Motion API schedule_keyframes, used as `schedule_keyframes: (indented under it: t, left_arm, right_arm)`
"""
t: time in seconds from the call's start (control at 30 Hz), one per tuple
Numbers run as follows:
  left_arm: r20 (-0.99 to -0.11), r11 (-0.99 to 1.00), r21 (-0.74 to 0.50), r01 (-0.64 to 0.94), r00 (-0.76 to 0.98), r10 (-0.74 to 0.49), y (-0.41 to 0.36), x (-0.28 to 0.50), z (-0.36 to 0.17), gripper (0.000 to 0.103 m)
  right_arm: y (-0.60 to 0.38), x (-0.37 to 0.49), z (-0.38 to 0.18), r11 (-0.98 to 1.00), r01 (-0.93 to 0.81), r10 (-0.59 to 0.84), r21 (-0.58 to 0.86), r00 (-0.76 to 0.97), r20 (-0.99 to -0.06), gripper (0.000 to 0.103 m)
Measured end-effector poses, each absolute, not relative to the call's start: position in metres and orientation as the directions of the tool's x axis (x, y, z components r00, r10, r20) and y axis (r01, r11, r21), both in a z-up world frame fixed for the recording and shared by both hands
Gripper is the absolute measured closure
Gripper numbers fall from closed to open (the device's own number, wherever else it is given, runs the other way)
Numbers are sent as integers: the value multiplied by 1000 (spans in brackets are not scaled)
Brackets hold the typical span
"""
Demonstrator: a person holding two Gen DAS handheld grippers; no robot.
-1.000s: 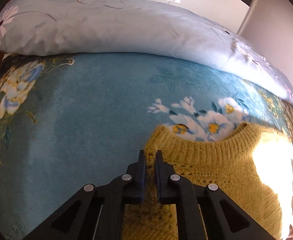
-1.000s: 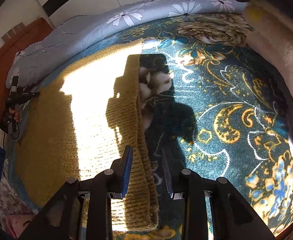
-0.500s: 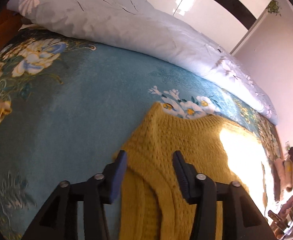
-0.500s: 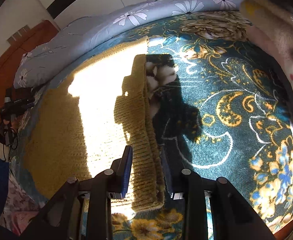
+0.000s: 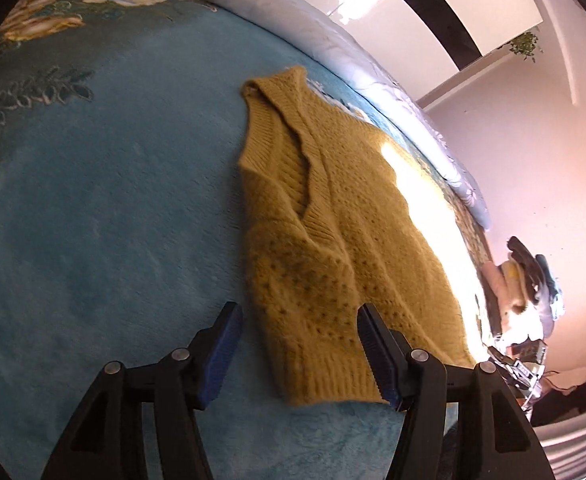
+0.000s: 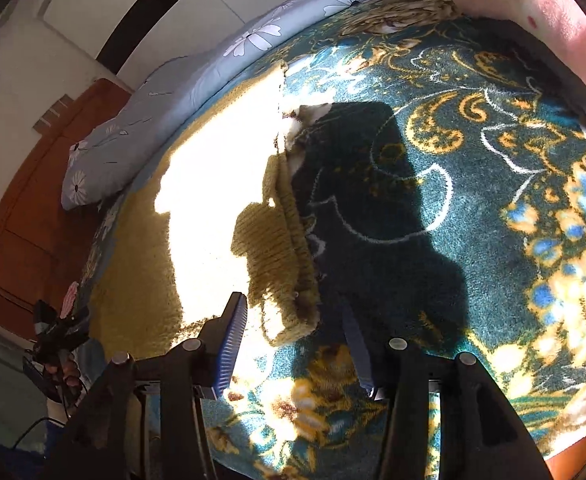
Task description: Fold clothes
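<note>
In the left wrist view the left gripper [image 5: 299, 346] hangs with its jaws spread wide and holding nothing, above the ribbed hem corner of the mustard knit sweater [image 5: 333, 216], which lies flat (partly sunlit) on the blue floral blanket [image 5: 93, 200]. In the right wrist view the right gripper [image 6: 297, 350] is likewise wide and unloaded, just short of the sweater's other ribbed corner, with a grey flowered quilt [image 6: 197, 76] along the blanket's far edge.

A mustard-yellow knitted sweater [image 5: 333, 216] lies spread flat on a teal floral blanket, V-neck open, ribbed bands at neck and armhole, an openwork pattern across the body. A strip of sunlight crosses its far side. From the right wrist view its ribbed hem [image 6: 285, 264] lies slightly curled at the corner.
</note>
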State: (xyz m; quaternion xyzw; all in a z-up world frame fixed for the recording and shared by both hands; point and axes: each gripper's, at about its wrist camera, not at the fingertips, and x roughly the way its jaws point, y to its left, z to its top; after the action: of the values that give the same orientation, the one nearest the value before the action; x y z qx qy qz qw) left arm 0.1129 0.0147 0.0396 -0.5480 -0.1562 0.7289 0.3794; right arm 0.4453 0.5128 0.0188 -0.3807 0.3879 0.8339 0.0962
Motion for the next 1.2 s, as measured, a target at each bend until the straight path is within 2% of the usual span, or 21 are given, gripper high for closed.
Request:
schedule_keyframes:
  t: [0.13,0.33,0.43,0.5,0.57,0.6,0.63,0.8,0.87,1.03,1.2]
  left_arm:
    - [-670,-652,-653,-385,-108,735,22,118,40,39]
    - [-615,-608,-725,-323,-93,783,23,112,37,40]
    - [-576,-588,-764,-267,-129,807,11,111,35,44]
    - [-556,-573,-781,-248,-140,819,6,112,34,56]
    - [-549,-562,-787,-255,-126,826,7,115,34,56]
    - [-551,-564,-782,-264,-129,825,7,115,35,56]
    - [-549,-564,-780,-272,-135,825,7,115,37,57]
    - [-468,-508,-820,-266,-202,861,2,106,56,60]
    - [-507,-549,-794,-261,-213,835,6,104,57,60]
    - [-598,-618,-762,-193,-158,786,13,108,34,57]
    - [-588,-610,-774,-168,-166,792,12,113,33,56]
  right_arm:
    - [504,446,19,-653,-391,-216,649,-725,-654,53]
    - [495,425,13,-621,-337,-264,708,-761,-593,52]
    - [488,416,6,-604,-333,-277,724,-765,-582,52]
    - [483,419,6,-610,-328,-261,722,-777,-573,53]
    - [482,427,8,-588,-318,-264,744,-794,-548,71]
    - [483,429,12,-585,-312,-262,749,-801,-539,85]
    - [484,431,16,-582,-306,-260,753,-808,-529,91]
    - [493,418,53,-609,-272,-233,745,-837,-495,92]
    - [497,405,71,-627,-260,-221,734,-845,-487,92]
    - [506,372,75,-655,-312,-202,689,-806,-557,92]
    - [517,348,74,-656,-348,-197,670,-778,-597,92]
